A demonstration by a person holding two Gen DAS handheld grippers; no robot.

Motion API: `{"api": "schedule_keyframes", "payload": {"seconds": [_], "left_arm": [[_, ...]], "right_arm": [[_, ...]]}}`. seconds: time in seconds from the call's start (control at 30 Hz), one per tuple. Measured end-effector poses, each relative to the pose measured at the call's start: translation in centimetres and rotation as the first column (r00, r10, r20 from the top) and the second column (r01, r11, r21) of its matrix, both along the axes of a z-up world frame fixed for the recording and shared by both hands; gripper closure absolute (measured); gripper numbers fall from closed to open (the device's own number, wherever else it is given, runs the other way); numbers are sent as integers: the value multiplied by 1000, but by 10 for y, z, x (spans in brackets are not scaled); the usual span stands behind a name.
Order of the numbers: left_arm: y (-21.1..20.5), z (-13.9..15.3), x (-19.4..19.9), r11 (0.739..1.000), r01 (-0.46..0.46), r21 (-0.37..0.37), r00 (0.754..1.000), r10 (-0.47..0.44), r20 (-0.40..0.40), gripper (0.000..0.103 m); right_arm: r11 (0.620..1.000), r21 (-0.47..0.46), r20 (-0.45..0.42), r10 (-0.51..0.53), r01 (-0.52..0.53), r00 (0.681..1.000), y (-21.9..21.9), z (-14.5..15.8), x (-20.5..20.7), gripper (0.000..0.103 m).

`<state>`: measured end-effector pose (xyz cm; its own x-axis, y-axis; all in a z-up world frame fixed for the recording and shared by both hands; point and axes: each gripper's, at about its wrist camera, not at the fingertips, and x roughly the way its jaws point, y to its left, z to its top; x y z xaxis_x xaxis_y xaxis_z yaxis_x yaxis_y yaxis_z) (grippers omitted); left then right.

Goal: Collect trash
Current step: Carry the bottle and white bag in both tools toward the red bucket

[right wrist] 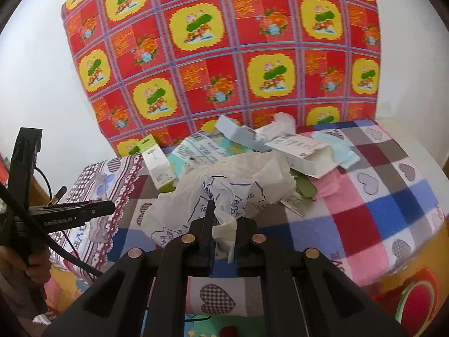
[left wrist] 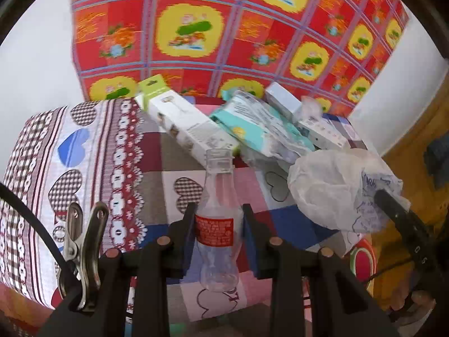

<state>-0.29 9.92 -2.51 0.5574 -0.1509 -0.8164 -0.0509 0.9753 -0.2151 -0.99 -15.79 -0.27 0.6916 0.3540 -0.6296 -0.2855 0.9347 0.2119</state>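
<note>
- Your left gripper (left wrist: 219, 233) is clamped on a clear plastic bottle (left wrist: 217, 224) with a red label, capless; the pads press on the label band, the neck sticking out past the fingertips.
- Your right gripper (right wrist: 221, 224) is pinched shut on a crumpled white plastic bag (right wrist: 224, 185) with blue print, which billows out ahead of the fingertips.
- Beyond both fingertips lies the remaining trash: a white-and-green carton (left wrist: 182, 123), a teal-printed plastic pack (left wrist: 261, 129) and an open white box (right wrist: 300, 154), piled on the heart-patterned patchwork blanket (right wrist: 378, 196).
- Risk, as I judge it: the thin bottle may buckle or twist out, since the grip sits on its narrow waist.
- The bag is held only by a fold, so it could slip free or snag the pile.
- Both grippers point downward at the blanket; the right one shows at the right edge of the left view, near the bottle.
</note>
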Motion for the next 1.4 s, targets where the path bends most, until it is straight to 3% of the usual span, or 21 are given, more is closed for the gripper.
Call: {"api": "schedule_keyframes", "payload": {"seconds": [0.7, 1.4], "left_arm": [[-108, 8, 11, 968, 251, 20, 968, -251, 19, 71], [-229, 19, -15, 921, 388, 41, 922, -388, -9, 71]], "right_arm": [[982, -29, -6, -187, 187, 982, -82, 10, -45, 93], [949, -35, -2, -313, 312, 950, -181, 16, -104, 93]]}}
